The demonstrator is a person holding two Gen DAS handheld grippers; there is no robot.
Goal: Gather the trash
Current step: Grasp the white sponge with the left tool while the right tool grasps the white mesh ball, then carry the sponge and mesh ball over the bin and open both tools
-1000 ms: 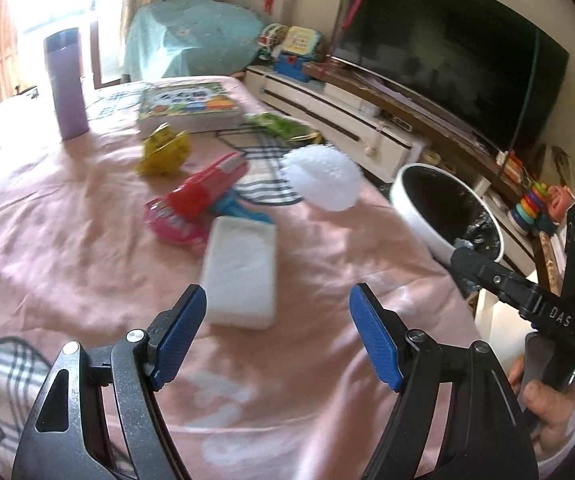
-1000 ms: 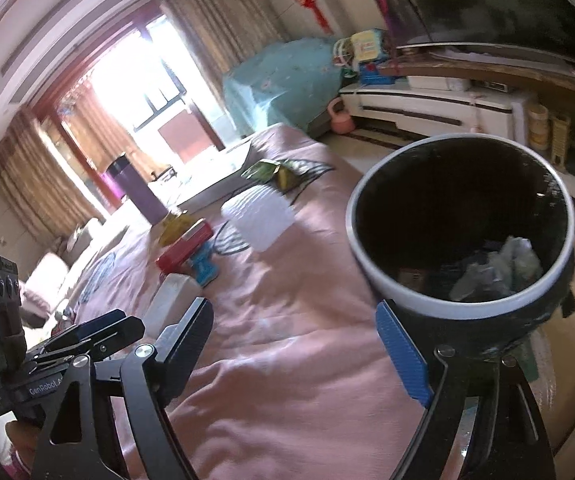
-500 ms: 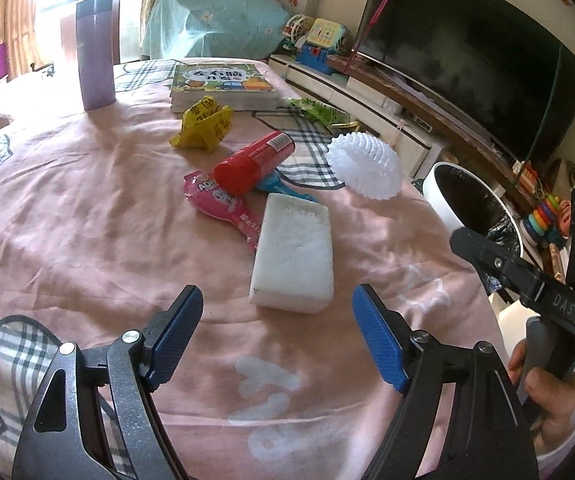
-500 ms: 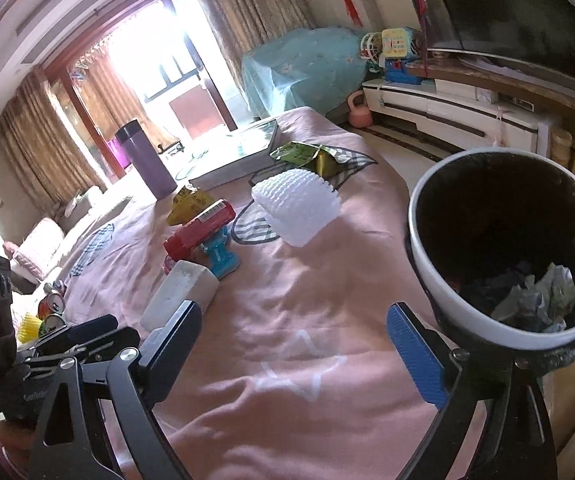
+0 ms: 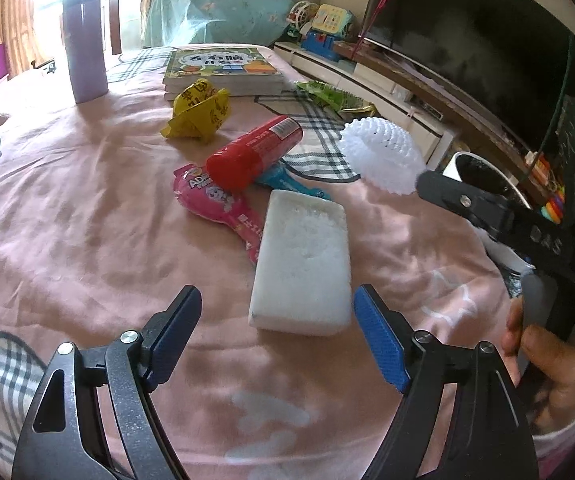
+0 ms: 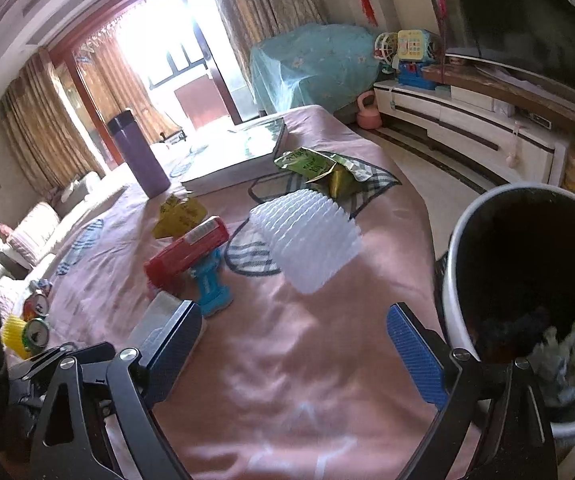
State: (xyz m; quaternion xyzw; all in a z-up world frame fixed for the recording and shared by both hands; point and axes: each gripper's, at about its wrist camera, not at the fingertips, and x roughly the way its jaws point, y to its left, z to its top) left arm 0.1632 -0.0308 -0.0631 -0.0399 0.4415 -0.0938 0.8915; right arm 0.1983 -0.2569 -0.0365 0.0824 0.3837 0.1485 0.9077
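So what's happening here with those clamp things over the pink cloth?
A person is clearing litter with two handheld grippers. The left gripper is open, nearing a white rectangular foam block. The right gripper is open and empty, over the pink tablecloth between a white ribbed foam net and a white-rimmed bin holding crumpled scraps.
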